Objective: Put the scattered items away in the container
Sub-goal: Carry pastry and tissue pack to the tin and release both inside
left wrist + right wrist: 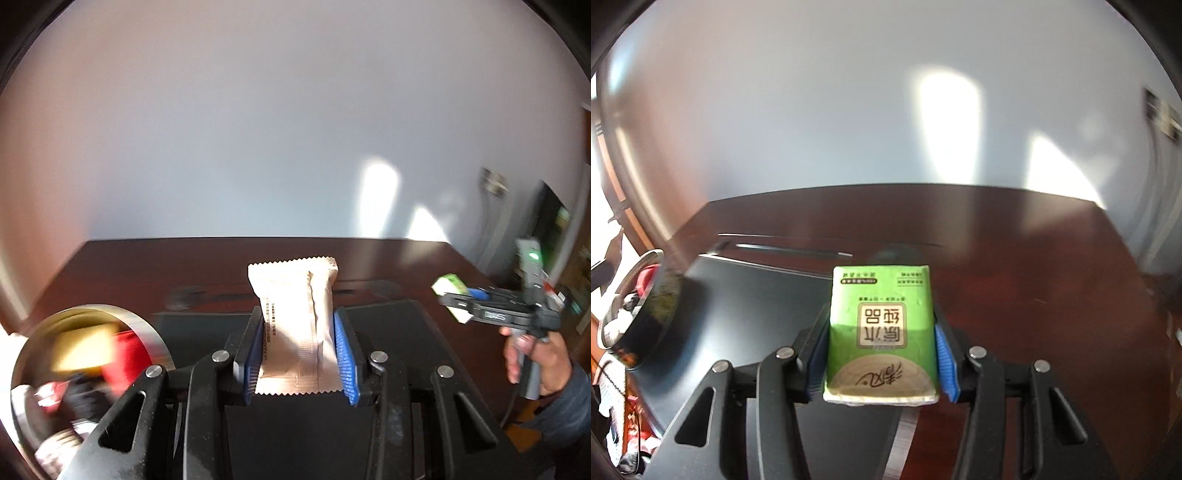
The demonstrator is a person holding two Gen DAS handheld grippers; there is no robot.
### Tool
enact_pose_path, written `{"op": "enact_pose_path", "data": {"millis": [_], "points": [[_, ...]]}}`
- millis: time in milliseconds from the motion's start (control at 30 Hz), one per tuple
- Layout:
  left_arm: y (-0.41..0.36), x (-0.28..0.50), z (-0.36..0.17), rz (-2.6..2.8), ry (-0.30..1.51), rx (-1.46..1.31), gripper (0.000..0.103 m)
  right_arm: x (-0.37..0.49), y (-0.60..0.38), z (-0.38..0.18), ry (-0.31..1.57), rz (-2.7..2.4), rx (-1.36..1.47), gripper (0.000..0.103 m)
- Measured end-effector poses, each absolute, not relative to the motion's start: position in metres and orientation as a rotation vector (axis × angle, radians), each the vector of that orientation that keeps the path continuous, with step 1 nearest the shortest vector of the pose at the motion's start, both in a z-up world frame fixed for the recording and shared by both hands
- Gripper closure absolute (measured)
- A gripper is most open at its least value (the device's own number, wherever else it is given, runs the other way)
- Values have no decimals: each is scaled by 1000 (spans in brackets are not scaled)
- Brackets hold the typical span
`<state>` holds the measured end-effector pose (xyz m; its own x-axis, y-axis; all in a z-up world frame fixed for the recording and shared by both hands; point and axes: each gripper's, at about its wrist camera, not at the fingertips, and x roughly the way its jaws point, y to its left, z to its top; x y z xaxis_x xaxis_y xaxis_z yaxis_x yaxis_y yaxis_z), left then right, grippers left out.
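Beige sachet (295,325), long axis along the fingers, clamped between closed blue pads of left gripper (300,350). Green tissue pack (881,332) pinched likewise in right gripper (882,354), well right of the other. Round metal container (33,373), part filled, low and left of both; left gripper nearer. Dark mat (746,295) on brown table (1034,258); path apparently unobstructed.

In the left wrist view a wrapped packet (299,325) sits between the left gripper (300,354) pads over the mat (388,325), container (88,373) at eight o'clock, right gripper (461,301) at three o'clock.
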<state>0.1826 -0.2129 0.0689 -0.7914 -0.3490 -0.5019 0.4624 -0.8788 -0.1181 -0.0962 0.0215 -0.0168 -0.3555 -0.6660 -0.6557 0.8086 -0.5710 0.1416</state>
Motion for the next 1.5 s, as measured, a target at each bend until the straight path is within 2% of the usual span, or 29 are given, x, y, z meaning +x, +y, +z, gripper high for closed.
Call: {"op": "enact_pose_path", "data": {"millis": [133, 367, 800, 967, 1033, 1400, 1433, 1500], "points": [[-250, 232, 70, -2457, 337, 609, 65, -76, -12, -12, 253, -1951, 821, 53], [-311, 299, 41, -2218, 396, 616, 65, -41, -56, -11, 237, -1840, 821, 53], [-348, 319, -2, -2115, 514, 663, 64, 69, -166, 16, 353, -1596, 694, 53], [-354, 327, -3, -2132, 537, 655, 54, 97, -188, 17, 379, -1543, 689, 53], [-352, 334, 1, -2140, 551, 626, 43, 110, -198, 17, 395, -1519, 682, 53], [-346, 364, 13, -2107, 557, 568, 42, 190, -266, 8, 511, -1411, 608, 52], [-345, 365, 13, -2103, 557, 568, 42, 194, -268, 6, 511, -1410, 604, 50], [-342, 368, 13, -2090, 550, 570, 37, 201, -272, 3, 511, -1408, 596, 37]]}}
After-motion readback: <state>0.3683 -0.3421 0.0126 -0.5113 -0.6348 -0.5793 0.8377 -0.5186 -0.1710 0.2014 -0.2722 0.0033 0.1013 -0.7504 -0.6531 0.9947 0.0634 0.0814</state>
